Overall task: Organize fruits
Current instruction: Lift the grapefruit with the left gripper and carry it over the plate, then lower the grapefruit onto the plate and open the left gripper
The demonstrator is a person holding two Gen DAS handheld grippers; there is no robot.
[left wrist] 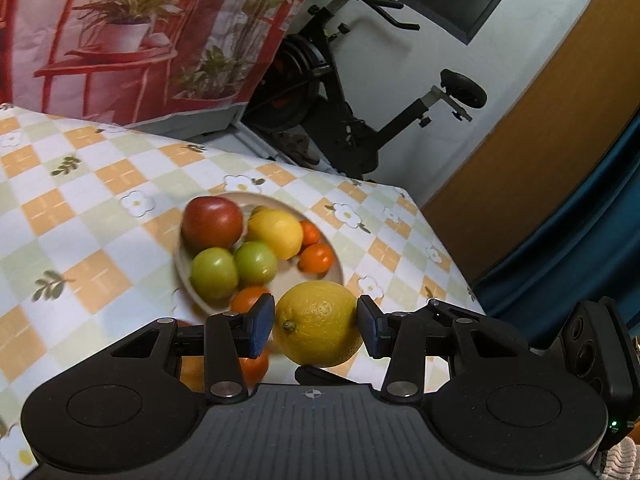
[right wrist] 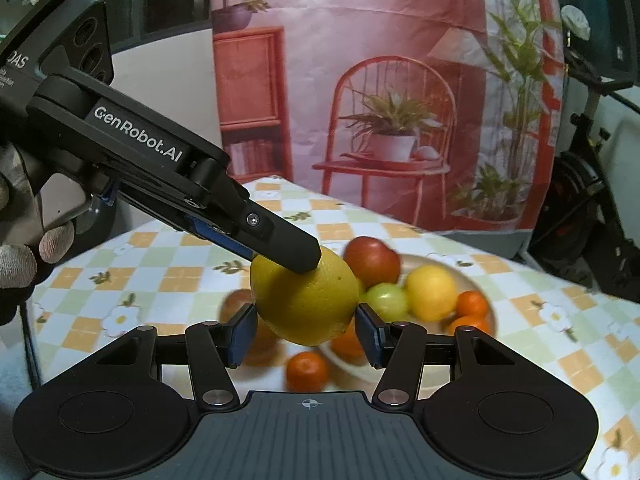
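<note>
- Two grippers, one fruit: the left gripper [left wrist: 316, 326] has its blue pads pressed on either side of a big lemon [left wrist: 320, 322], stem end facing its own camera, the fruit held clear above the table.
- Over on the right wrist view, the right gripper [right wrist: 306, 334] has its pads against the flanks of that same lemon, so both sets of jaws are closed on it at once.
- From that view the left gripper slants in from the upper left, one black finger lying across the top of the lemon, with a gloved hand [right wrist: 24, 264] at the frame's edge.
- Just below and behind the lemon, a small orange [right wrist: 306, 370] sits on the checked tablecloth [left wrist: 80, 200], just outside the plate.
- Next comes the pale plate [left wrist: 240, 196], well loaded and a little blurred: two green fruits [left wrist: 214, 278] side by side near the front, with another small orange just in front of them.
- Behind them on the plate sit a red round fruit [left wrist: 212, 220] and a second lemon [left wrist: 276, 232], touching each other, and two more small oranges are tucked along the right rim.
- Past the table's far edge hangs a printed backdrop [left wrist: 120, 40] with a red chair and potted plants.
- Farthest back are a black exercise bike [left wrist: 340, 120] against the white wall and a blue curtain [left wrist: 580, 220] off to the right.
</note>
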